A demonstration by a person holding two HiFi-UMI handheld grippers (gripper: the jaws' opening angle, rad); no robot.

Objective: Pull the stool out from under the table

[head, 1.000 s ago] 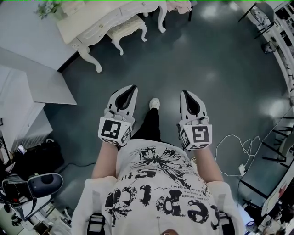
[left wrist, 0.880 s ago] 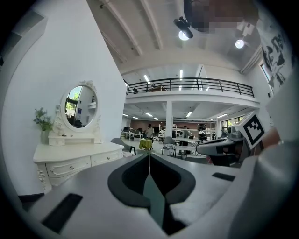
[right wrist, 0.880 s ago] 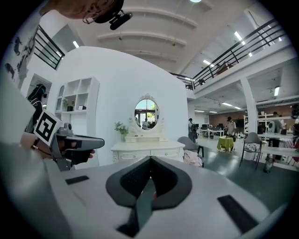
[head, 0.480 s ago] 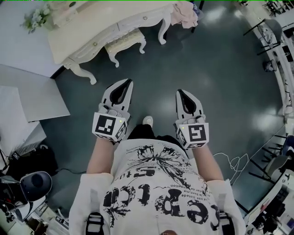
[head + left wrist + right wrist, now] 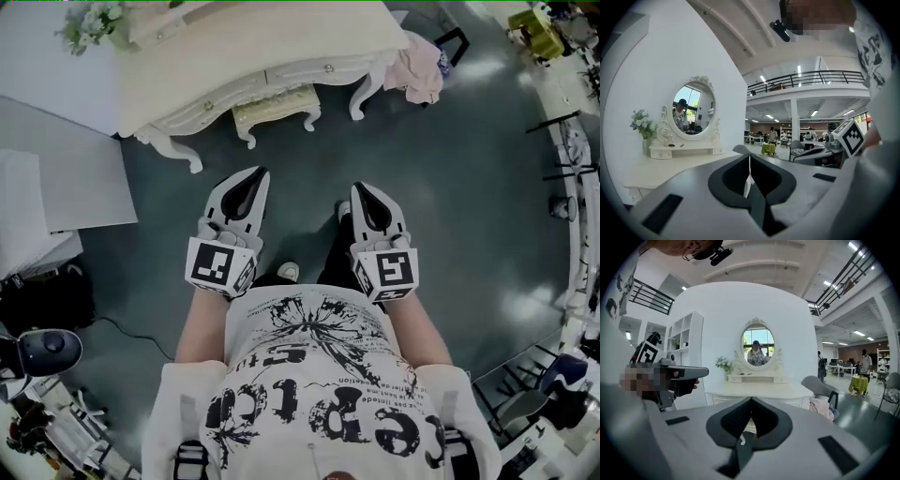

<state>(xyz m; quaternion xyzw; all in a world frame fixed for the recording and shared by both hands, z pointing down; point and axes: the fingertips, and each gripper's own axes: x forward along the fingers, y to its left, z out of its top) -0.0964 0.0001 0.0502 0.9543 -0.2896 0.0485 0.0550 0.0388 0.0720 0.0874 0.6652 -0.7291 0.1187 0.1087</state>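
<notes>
Both grippers are held side by side. The left gripper point(image 5: 261, 172) and the right gripper point(image 5: 357, 187) are each seen with jaws pressed together, nothing between them. Ahead of their tips, well apart from both, the cream cushioned stool with white carved legs point(image 5: 274, 101) is tucked partly under the white dressing table point(image 5: 234, 52), nearer the left gripper.

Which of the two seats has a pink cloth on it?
The grey chair right of the table, not the cream stool tucked underneath.
</notes>
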